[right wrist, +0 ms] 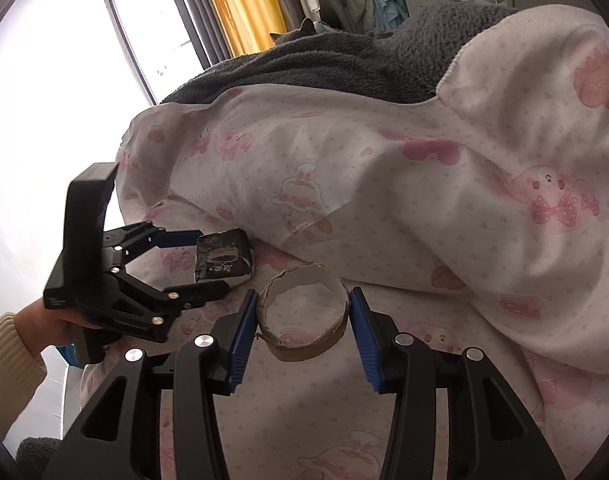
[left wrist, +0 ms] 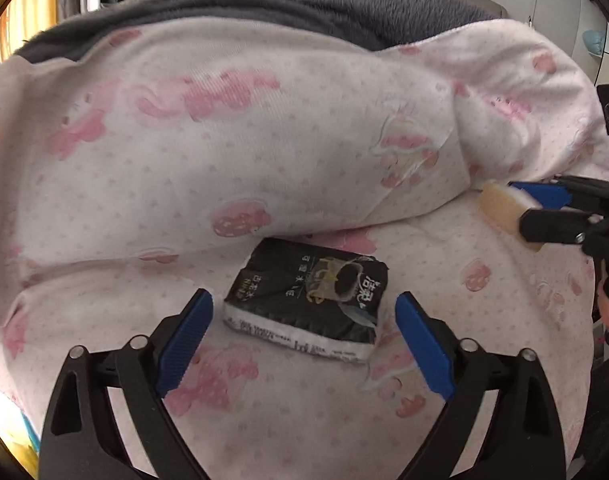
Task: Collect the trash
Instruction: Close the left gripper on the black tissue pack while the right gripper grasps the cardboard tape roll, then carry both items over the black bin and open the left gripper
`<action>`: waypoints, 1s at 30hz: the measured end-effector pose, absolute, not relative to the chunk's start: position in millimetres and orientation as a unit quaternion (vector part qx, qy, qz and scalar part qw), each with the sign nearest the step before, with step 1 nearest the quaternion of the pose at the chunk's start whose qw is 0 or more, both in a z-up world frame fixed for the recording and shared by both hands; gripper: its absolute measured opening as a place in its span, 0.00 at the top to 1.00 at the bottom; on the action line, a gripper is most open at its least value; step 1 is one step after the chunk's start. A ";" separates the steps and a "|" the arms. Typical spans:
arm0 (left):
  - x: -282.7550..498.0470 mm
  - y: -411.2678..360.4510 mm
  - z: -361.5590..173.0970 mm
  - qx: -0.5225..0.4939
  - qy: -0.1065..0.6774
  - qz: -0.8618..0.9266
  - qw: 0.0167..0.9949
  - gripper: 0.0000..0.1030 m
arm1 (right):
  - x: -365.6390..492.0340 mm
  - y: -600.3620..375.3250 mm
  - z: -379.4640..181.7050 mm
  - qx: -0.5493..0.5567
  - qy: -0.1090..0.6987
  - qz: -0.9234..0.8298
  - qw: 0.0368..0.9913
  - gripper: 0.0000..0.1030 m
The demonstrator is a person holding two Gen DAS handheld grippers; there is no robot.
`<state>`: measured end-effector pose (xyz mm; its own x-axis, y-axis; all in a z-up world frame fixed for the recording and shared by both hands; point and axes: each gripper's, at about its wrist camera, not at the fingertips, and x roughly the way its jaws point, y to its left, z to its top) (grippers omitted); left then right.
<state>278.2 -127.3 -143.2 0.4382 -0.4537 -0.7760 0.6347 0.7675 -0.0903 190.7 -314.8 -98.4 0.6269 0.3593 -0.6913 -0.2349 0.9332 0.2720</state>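
Observation:
A black tissue pack (left wrist: 306, 298) lies on the pink-patterned bed sheet (left wrist: 304, 408). My left gripper (left wrist: 304, 316) is open, with its blue pads either side of the pack and not touching it. My right gripper (right wrist: 303, 312) is shut on a cardboard tape-roll core (right wrist: 303, 311), its blue pads pressing both sides. In the left wrist view the right gripper (left wrist: 520, 204) holds that core (left wrist: 504, 210) at the right edge. In the right wrist view the left gripper (right wrist: 208, 264) sits around the tissue pack (right wrist: 224, 260).
A bunched white quilt with pink prints (left wrist: 244, 140) rises just behind the pack. A grey fleece blanket (left wrist: 304, 4) lies beyond it. A window and yellow curtain (right wrist: 240, 4) stand at the far side. The person's hand (right wrist: 44, 320) holds the left gripper.

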 end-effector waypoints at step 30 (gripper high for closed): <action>92.4 -11.3 -35.3 -0.006 0.284 -0.093 0.954 0.24 | 158.8 -241.5 -95.4 0.034 0.380 0.179 0.907 0.55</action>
<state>92.4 -11.3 -35.3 0.8221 -0.1802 -0.5401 0.1735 0.9828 -0.0637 158.8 -241.5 -95.4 0.6462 0.3514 -0.6774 -0.2992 0.9333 0.1988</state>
